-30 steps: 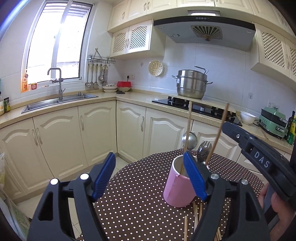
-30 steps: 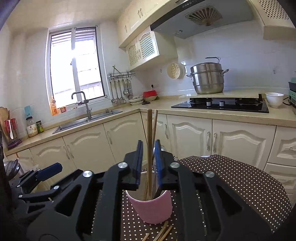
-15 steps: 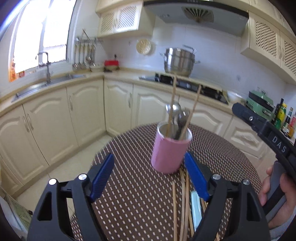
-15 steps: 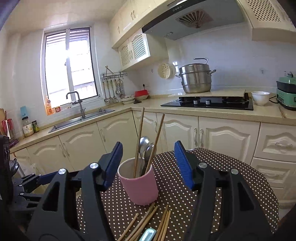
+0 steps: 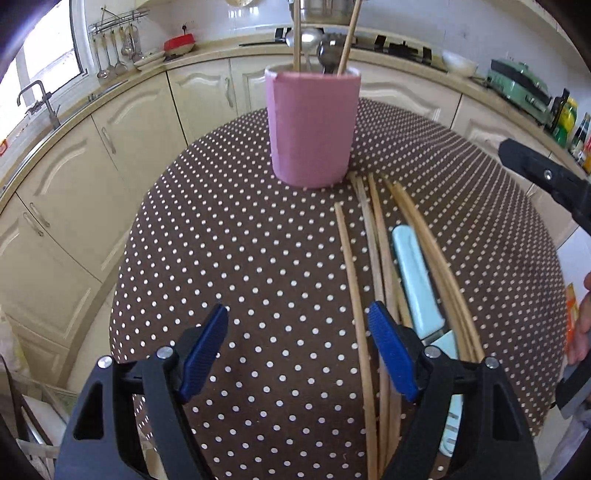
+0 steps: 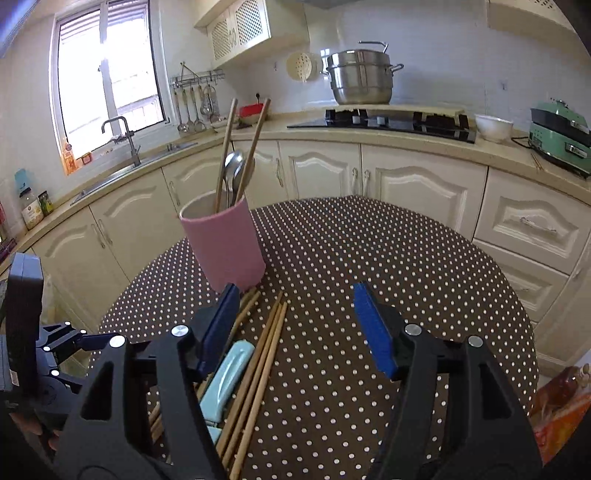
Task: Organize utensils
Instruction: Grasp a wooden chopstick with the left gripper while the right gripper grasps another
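Your left gripper (image 5: 297, 350) has its jaws wide apart with nothing between them, hanging over the polka-dot surface (image 5: 240, 240). The pink cup (image 5: 312, 127) sits straight ahead of those jaws, well apart from them. From this view you only get the cup's outer wall and the stuff poking out the top: two chopsticks in the cup (image 5: 295, 33) and some spoons (image 5: 328, 51).

The loose chopsticks (image 5: 354, 280) run from the cup's base back under your right-hand jaw, with a light blue handle (image 5: 415, 280) lying among them.

Your right gripper (image 6: 295, 328) is spread open too, holding nothing. That camera shows what the left one doesn't: the white inside of the cup (image 6: 223, 243), ahead and left of its jaws. The loose sticks (image 6: 258, 365) and blue handle (image 6: 225, 376) lie just beside and under its left jaw. It also catches the pot (image 6: 360, 75) on the stove and the sink tap (image 6: 122, 136).
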`<state>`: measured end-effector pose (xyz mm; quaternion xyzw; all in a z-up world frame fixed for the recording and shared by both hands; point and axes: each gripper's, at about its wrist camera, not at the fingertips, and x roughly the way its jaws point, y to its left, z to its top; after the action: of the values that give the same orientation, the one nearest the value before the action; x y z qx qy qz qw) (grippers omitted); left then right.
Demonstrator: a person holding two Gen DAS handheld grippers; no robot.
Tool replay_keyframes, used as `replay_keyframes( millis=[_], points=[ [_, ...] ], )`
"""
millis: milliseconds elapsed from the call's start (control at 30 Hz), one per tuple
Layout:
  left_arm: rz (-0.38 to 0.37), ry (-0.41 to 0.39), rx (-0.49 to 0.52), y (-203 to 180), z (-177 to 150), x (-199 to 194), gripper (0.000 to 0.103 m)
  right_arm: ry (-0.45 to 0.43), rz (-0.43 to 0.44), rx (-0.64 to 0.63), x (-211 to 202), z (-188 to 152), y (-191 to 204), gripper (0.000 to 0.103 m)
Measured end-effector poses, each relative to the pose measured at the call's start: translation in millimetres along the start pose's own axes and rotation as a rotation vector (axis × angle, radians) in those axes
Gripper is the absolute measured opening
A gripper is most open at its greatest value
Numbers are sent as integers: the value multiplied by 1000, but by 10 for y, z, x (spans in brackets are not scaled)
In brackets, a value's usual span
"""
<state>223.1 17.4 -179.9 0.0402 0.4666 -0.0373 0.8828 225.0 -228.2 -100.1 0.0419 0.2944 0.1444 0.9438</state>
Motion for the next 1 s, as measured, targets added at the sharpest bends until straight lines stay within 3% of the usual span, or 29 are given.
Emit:
replay_keyframes(
  millis=[300,533,600,800,1000],
  points=[
    [39,28,40,-102,-3,153,77,82,10,10,120,-133,-81,64],
    [28,54,39,-159,139,268,76,259,5,-55,437,-157,6,64],
    [-15,56,14,-110,141,270,69,304,9,-84,514,-207,58,64],
    [-13,44,-25,53,142,239,45,353,-35,-125,618,-293,113,64],
    [-18,44,-49,148,165,267,39,375,-60,-158,680,-341,177,64]
  ],
)
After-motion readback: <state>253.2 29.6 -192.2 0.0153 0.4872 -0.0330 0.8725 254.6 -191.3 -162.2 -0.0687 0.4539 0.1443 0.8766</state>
